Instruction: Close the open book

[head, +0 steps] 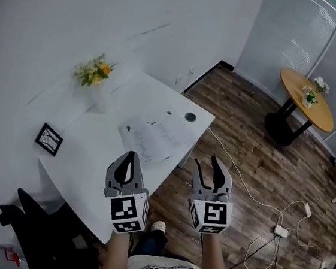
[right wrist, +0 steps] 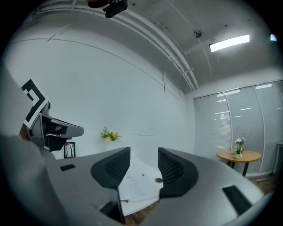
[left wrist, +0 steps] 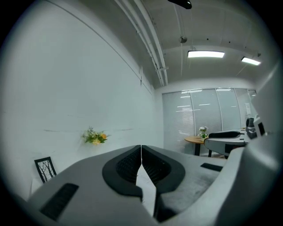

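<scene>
An open book (head: 154, 136) with pale written pages lies flat on the white table (head: 94, 146), near its front edge. In the right gripper view the book (right wrist: 135, 187) shows low between the jaws. My left gripper (head: 131, 156) hovers just in front of the book over the table's edge, its jaws shut with nothing in them. My right gripper (head: 208, 164) hangs over the wooden floor to the book's right, jaws open and empty. The left gripper (left wrist: 141, 152) points at the wall, level with the table.
On the table stand a vase of yellow flowers (head: 94, 72), a small black picture frame (head: 48, 139) and a round dark grommet (head: 190, 117). A round wooden table with flowers (head: 306, 97) stands far right. Cables and a power strip (head: 280, 231) lie on the floor. A dark chair (head: 31, 224) sits lower left.
</scene>
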The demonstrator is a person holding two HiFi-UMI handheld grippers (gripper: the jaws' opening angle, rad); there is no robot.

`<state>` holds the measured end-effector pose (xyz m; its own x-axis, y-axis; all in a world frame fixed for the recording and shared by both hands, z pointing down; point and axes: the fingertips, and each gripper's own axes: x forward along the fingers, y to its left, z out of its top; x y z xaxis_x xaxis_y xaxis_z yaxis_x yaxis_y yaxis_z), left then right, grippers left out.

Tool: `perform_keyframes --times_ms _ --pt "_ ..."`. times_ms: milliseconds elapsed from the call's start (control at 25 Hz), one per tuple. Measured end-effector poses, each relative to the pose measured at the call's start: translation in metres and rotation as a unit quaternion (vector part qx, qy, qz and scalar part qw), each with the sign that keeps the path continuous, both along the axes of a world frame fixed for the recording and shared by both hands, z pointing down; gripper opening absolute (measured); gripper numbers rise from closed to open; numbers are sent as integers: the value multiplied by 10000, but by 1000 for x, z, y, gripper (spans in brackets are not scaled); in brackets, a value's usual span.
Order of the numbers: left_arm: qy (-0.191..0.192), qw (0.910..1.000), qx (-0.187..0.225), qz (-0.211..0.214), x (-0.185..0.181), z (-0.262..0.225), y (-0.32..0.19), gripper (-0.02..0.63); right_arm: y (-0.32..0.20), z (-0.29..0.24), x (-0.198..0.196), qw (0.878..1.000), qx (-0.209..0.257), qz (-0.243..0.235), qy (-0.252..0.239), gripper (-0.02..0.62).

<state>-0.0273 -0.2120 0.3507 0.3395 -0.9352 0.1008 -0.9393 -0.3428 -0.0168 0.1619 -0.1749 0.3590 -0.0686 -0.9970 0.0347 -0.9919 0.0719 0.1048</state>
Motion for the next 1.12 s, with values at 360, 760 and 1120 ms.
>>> perform_keyframes --times_ms 360,760,1120 --pt "-81 9993 -246 -253 -12 20 -44 25 -57 24 -8 9995 -236 -217 15 190" --pt "-127 9959 -586 -682 -21 50 -53 25 -85 51 -15 9960 -565 -635 266 190" --pt "-219 9901 -791 -1134 -27 66 -50 24 -101 67 -26 9880 -777 -1239 490 189"
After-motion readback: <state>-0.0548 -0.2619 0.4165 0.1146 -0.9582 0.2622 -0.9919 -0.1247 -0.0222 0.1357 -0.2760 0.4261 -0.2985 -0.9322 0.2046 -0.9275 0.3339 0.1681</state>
